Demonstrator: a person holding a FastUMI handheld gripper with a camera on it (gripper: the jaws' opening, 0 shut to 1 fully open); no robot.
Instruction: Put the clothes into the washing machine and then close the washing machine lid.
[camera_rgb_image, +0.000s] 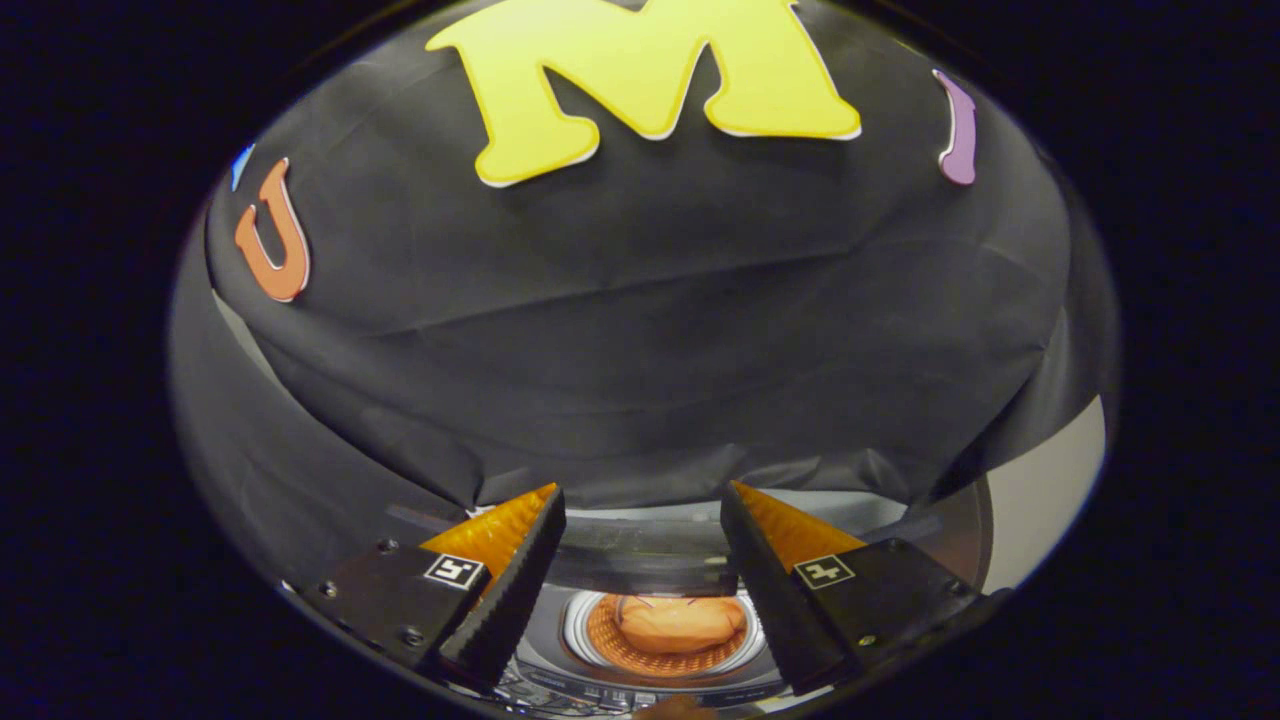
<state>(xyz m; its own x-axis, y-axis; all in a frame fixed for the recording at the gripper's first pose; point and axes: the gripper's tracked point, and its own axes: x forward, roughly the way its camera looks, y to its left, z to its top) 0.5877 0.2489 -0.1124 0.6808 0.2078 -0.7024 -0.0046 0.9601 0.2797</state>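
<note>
Clothes already sit inside the washing machine, an orange bundle low in the round drum, seen below and between the fingers. So step 1 looks done; the step in hand is closing the lid. Hand-held gripper is spread wide, nothing btwn its fingers, w/ both tips pointing toward the booth wall. The lid appears as a dark band standing up just ahead of the fingers, across the far side of the opening, though its exact angle is hard to tell. Next move prob. calls for getting the fingers behind or over the lid's top edge, then pulling it near and down over the drum.
</note>
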